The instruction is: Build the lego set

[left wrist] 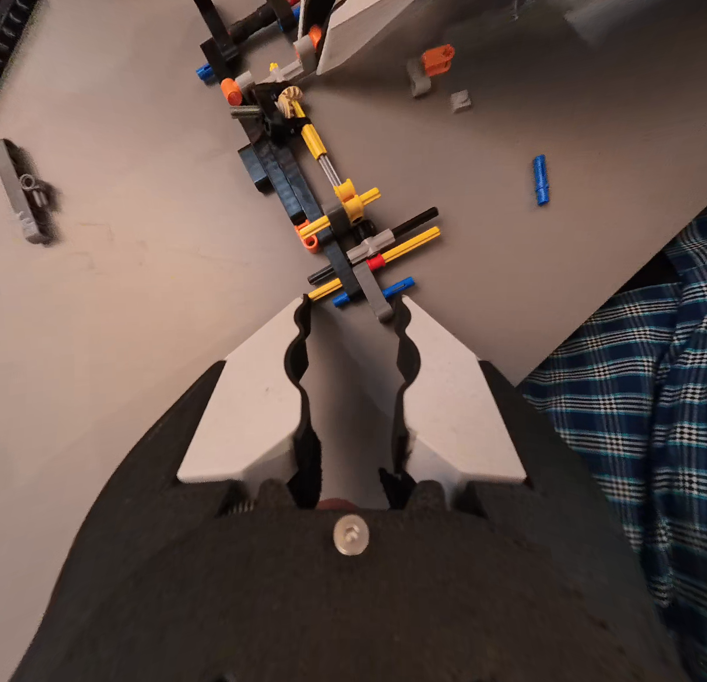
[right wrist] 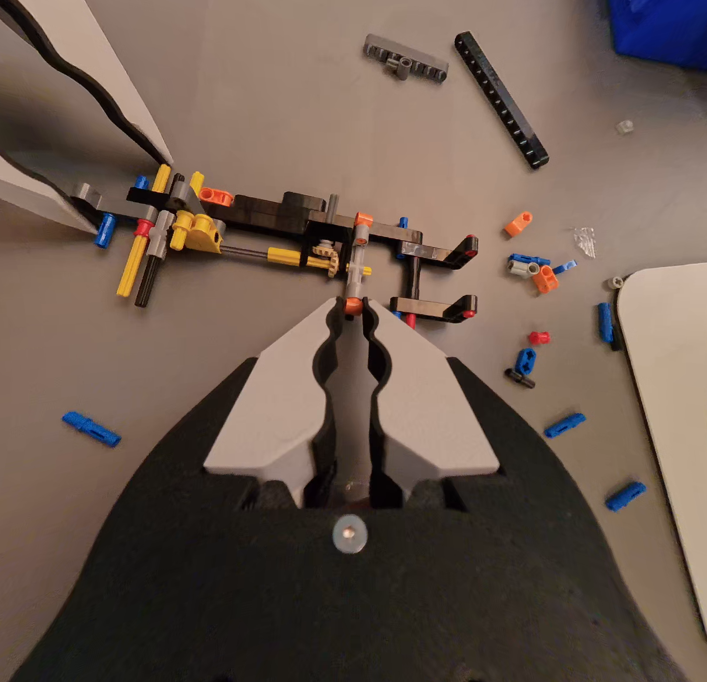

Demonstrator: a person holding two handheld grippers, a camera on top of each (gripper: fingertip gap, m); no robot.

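Grey tabletop (left wrist: 114, 281), left wrist view: long black-beamed lego assembly (left wrist: 290, 189) lying diagonally, with yellow axles, tan gear (left wrist: 290, 99) and blue pins. Left gripper (left wrist: 354, 306): jaws apart, straddling the near end, where a grey liftarm (left wrist: 373, 289) lies between the tips. Loose blue pin (left wrist: 540, 180) to the right; plaid sleeve (left wrist: 631, 396) at the table edge.

Right wrist view: same lego assembly (right wrist: 267, 214) lying crosswise. Right gripper (right wrist: 352, 305): fingertips clamped on an orange connector (right wrist: 352, 306) ending a grey cross-piece. Loose black beam (right wrist: 501, 99), grey beam (right wrist: 405, 57) and scattered blue pins around it.
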